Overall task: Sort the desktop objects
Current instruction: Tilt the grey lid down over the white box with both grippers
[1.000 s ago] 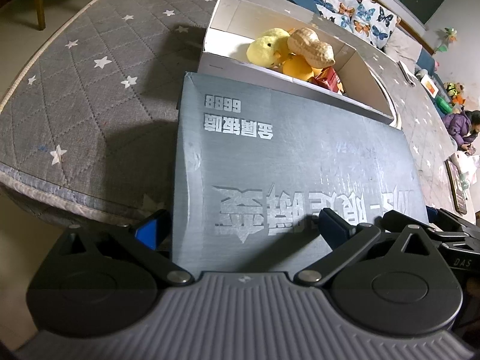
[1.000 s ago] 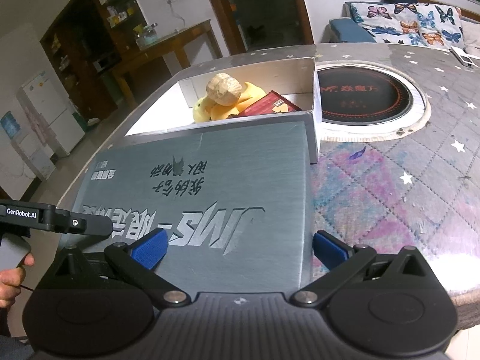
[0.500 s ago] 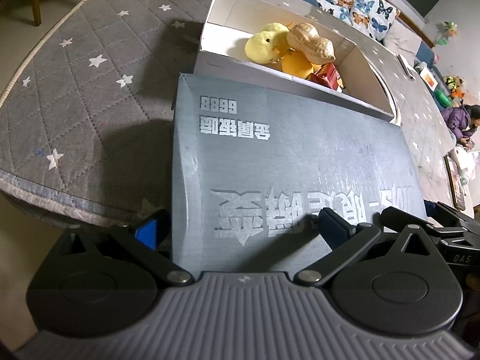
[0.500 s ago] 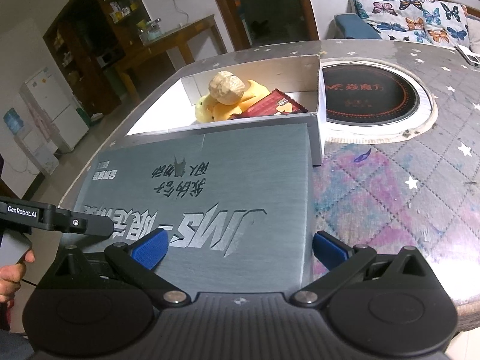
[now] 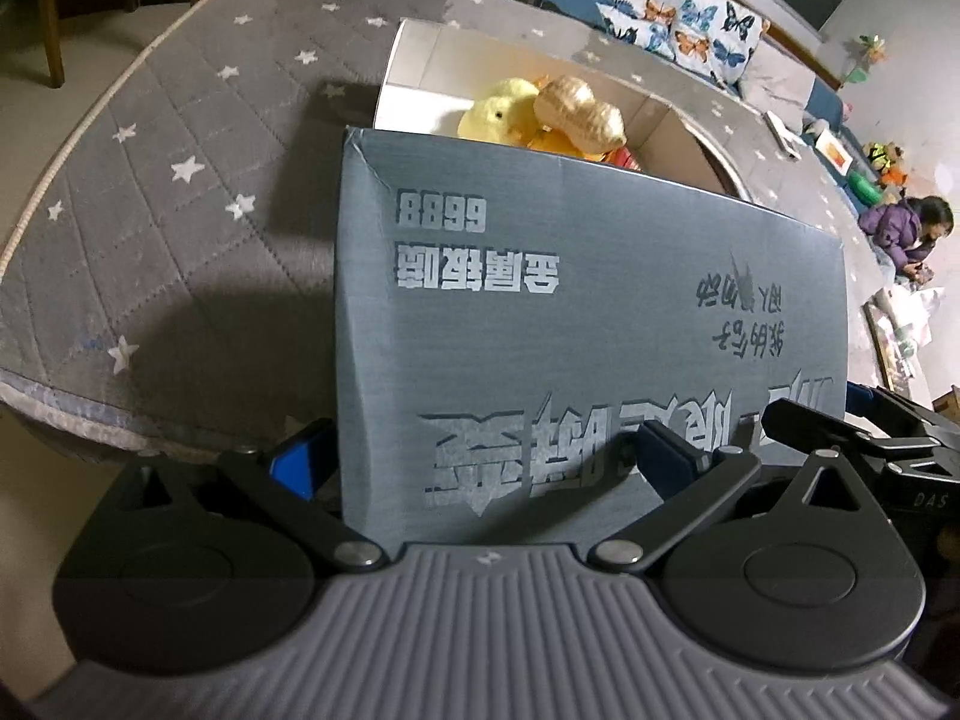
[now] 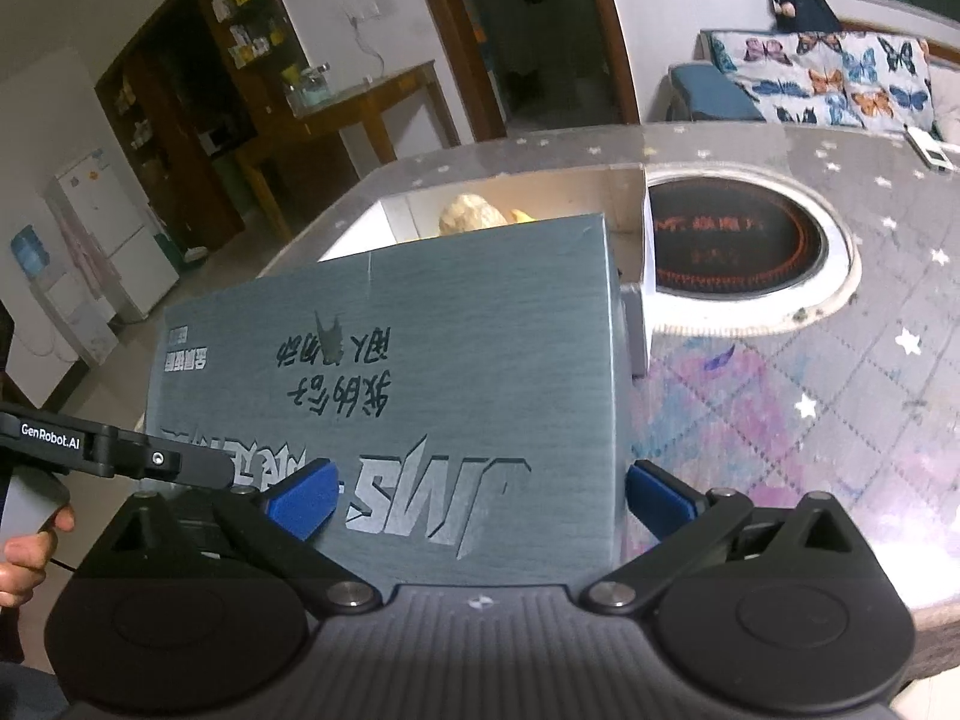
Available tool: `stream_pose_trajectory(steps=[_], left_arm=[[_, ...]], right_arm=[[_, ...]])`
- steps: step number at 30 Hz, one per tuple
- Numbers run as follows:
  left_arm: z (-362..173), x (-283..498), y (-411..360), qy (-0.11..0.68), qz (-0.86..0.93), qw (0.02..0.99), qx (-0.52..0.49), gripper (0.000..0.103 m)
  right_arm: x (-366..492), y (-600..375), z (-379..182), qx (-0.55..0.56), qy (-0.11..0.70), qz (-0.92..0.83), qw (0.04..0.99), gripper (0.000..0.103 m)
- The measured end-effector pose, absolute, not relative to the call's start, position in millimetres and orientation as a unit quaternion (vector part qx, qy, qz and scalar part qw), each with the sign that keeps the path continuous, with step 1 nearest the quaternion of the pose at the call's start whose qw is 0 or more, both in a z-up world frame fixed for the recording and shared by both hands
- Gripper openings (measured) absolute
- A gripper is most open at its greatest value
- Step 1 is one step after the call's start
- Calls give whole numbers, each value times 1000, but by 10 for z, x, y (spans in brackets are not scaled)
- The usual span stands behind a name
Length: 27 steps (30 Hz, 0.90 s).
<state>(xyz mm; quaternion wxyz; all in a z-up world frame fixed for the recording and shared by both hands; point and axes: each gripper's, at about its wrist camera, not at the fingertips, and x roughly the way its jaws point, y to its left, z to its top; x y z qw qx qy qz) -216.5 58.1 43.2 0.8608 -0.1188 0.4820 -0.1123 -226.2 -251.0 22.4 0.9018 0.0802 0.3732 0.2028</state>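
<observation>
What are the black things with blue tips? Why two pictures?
Those are tongs that a person holds, one in each hand. A little camera sits on each one, so one picture looks along the left tongs and the other along the right tongs. Underneath lies a grey starry cloth. On it stands an open white box with a yellow chick toy and a peanut toy inside. Beside it is a round cooker plate. Both tongs stand wide, one at each side of a grey box lid, tilted up in front of the box. Exactly how they grip it I cannot tell.
</observation>
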Motion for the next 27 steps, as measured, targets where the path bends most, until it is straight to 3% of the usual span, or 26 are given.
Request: stream_pose_trajectory(steps=[12, 27], left_arm=[[830, -1967, 567, 424, -118, 890, -121, 103], [1114, -869, 478, 429, -127, 885, -127, 103]], right_arm=[[-2066, -2470, 679, 74, 308, 193, 928, 103], [-1008, -2497, 1082, 80, 296, 176, 936, 103]])
